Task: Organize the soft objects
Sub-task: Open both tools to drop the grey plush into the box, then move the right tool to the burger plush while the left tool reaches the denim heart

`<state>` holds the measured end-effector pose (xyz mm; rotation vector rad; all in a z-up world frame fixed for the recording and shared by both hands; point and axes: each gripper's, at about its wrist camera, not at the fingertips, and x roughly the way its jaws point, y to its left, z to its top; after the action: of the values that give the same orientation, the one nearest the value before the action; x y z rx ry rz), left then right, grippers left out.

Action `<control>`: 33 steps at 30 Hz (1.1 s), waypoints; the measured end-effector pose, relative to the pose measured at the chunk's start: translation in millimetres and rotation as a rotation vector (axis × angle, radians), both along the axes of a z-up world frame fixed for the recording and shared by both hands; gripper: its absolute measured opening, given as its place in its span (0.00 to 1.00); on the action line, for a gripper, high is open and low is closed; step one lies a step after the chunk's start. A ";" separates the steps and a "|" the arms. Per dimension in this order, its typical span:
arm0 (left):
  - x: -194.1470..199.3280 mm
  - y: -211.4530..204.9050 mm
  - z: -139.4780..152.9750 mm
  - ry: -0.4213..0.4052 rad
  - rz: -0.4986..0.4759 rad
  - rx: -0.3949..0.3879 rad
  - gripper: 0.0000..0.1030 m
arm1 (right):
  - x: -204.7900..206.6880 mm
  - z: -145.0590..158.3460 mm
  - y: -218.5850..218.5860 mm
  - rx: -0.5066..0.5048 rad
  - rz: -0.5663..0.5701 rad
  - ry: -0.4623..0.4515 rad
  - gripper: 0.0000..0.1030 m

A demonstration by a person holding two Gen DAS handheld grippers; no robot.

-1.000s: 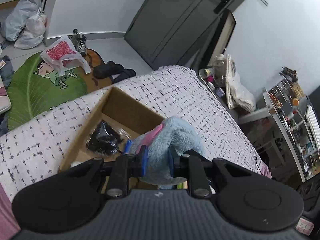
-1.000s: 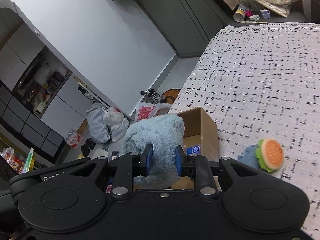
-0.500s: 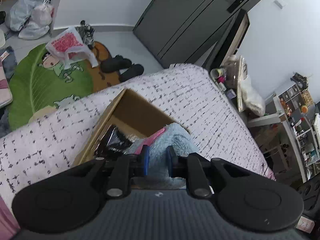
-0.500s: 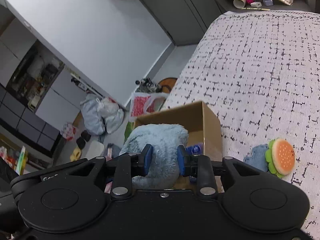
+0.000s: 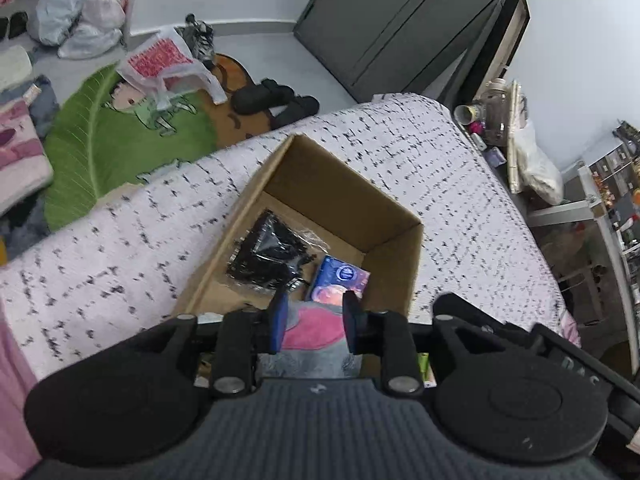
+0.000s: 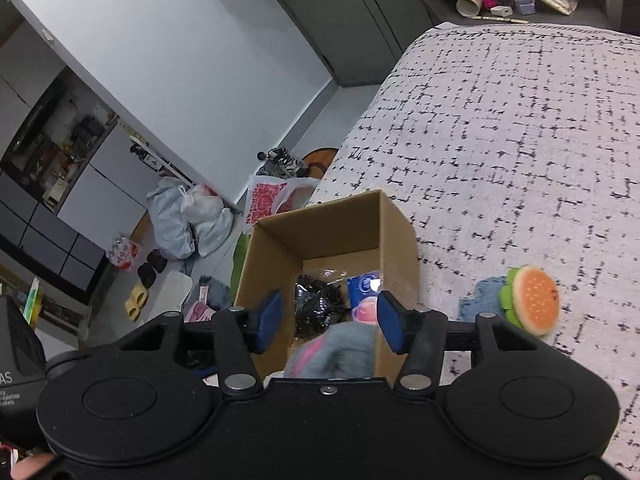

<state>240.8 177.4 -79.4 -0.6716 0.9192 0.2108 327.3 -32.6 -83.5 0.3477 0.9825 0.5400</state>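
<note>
A blue-grey plush toy with a pink patch (image 5: 312,334) lies in the near end of an open cardboard box (image 5: 348,196) on the bed. My left gripper (image 5: 313,322) is open above it, pads apart on either side of the toy. My right gripper (image 6: 328,320) is open wide above the same toy (image 6: 332,350) and the box (image 6: 332,216). A black plastic packet (image 5: 266,254) and a blue pouch (image 5: 340,280) lie in the box. A burger-shaped plush (image 6: 532,304) with a blue plush piece (image 6: 480,300) lies on the bedspread right of the box.
The box stands near the edge of the bed with its white, black-flecked cover (image 6: 520,140). On the floor beyond are a green leaf rug (image 5: 112,148), plastic bags (image 5: 168,56), black slippers (image 5: 276,100) and a dark wardrobe (image 5: 400,20).
Both grippers have let go of the plush toy and opened. The toy has dropped from between them into the box. Both grippers have pulled back a little.
</note>
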 end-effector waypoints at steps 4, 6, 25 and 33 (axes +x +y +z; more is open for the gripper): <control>-4.3 -3.3 10.3 -0.008 0.011 0.048 0.48 | -5.9 4.7 -14.8 -0.019 -0.024 -0.018 0.62; -7.6 -7.9 15.7 -0.011 0.023 0.083 0.59 | -8.8 5.8 -24.0 -0.027 -0.034 -0.021 0.68; -21.1 -63.6 26.7 0.019 -0.024 0.265 0.83 | -27.7 12.0 -88.4 -0.070 -0.009 -0.087 1.00; -20.4 -85.9 32.9 0.017 -0.036 0.311 0.83 | -19.7 16.5 -117.8 -0.057 -0.020 -0.110 1.00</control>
<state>220.4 91.5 -46.4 -0.3660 0.8901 0.3206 307.6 -150.4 -67.0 0.2735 0.8856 0.5063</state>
